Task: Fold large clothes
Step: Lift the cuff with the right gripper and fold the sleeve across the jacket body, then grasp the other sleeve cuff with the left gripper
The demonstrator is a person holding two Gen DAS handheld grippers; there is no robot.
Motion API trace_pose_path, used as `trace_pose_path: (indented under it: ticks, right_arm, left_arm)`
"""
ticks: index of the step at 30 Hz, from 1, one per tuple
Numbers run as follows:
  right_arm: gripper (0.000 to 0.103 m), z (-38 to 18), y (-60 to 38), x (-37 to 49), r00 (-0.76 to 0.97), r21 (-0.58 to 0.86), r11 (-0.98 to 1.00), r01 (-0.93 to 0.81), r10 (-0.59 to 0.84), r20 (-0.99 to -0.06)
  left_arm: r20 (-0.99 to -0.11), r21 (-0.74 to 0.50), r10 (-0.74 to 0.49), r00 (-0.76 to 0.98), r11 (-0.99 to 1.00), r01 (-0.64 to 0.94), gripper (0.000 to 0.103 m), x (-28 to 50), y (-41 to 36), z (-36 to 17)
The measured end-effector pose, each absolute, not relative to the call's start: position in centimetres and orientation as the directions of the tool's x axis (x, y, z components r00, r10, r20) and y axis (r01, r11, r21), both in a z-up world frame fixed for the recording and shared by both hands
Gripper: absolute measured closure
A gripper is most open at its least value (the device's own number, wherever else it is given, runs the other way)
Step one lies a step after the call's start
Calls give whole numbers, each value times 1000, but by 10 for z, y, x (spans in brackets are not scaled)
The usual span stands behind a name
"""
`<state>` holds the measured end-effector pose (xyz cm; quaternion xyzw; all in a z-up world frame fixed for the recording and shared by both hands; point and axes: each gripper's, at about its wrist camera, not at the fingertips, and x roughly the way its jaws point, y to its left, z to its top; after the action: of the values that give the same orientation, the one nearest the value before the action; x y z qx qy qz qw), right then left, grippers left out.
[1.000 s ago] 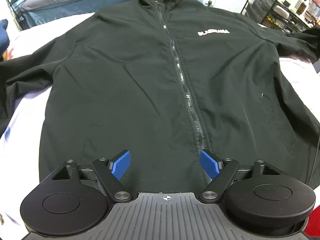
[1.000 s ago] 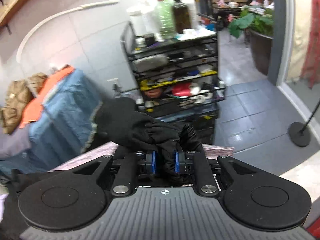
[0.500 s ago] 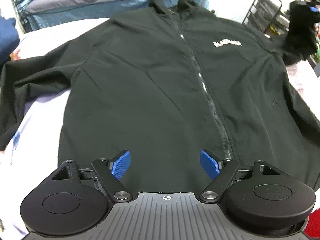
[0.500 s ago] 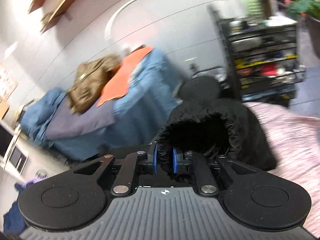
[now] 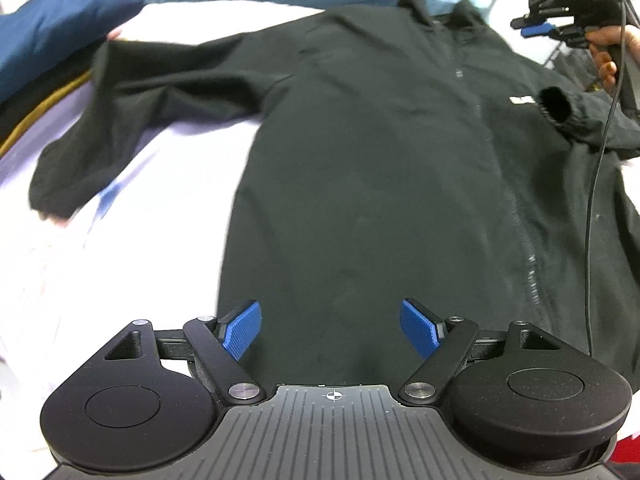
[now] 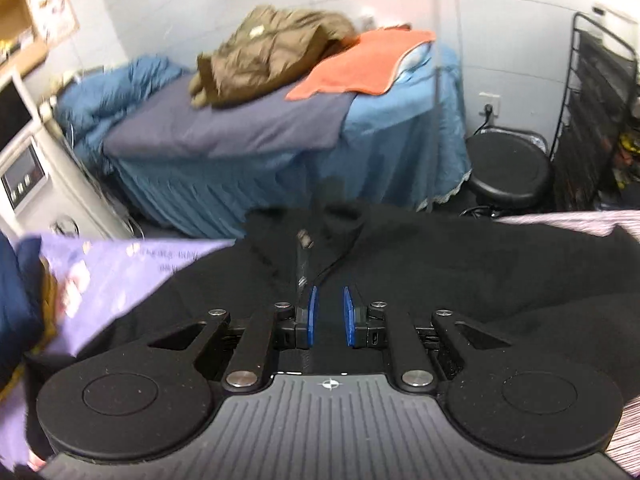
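Observation:
A large black zip jacket (image 5: 380,168) lies front up on the pale sheet. Its left sleeve (image 5: 120,120) is spread out to the left. Its right sleeve lies folded across the chest, with the cuff (image 5: 554,106) by the white logo. My left gripper (image 5: 331,330) is open and empty just above the jacket's hem. My right gripper (image 6: 329,312) hovers over the jacket's collar (image 6: 340,224), jaws a narrow gap apart with nothing between them; it also shows in the left wrist view (image 5: 560,20), held in a hand.
A dark blue garment (image 5: 60,28) lies at the far left of the sheet. Beyond the collar stands a blue-covered bed (image 6: 280,152) with a brown jacket (image 6: 272,60) and an orange cloth. A black stool (image 6: 508,168) and a wire rack (image 6: 600,120) stand at the right.
My right gripper carried the right sleeve's cuff over the jacket, let it go on the chest and now holds nothing. My left gripper shifted left along the hem, still open.

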<state>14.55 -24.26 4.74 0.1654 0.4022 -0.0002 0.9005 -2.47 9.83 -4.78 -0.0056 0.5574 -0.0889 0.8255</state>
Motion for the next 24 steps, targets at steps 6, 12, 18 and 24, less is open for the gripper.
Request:
trace_pose_path:
  ticks: [6, 12, 18, 24]
  right_arm:
    - [60, 33, -219, 132, 679, 322, 939, 119, 159, -717]
    - [34, 22, -260, 72, 687, 240, 958, 161, 66, -724]
    - [23, 0, -330, -9, 622, 119, 956, 269, -79, -779]
    - [12, -25, -391, -65, 530, 18, 933, 359, -188, -827]
  left_arm:
    - [-908, -163, -201, 367, 978, 133, 0, -12, 102, -45]
    - [-856, -314, -376, 354, 923, 222, 0, 42, 46, -34]
    - [-793, -386, -523, 311, 828, 406, 0, 95, -54, -18]
    - [-750, -481, -620, 228, 750, 455, 0, 141, -155, -28]
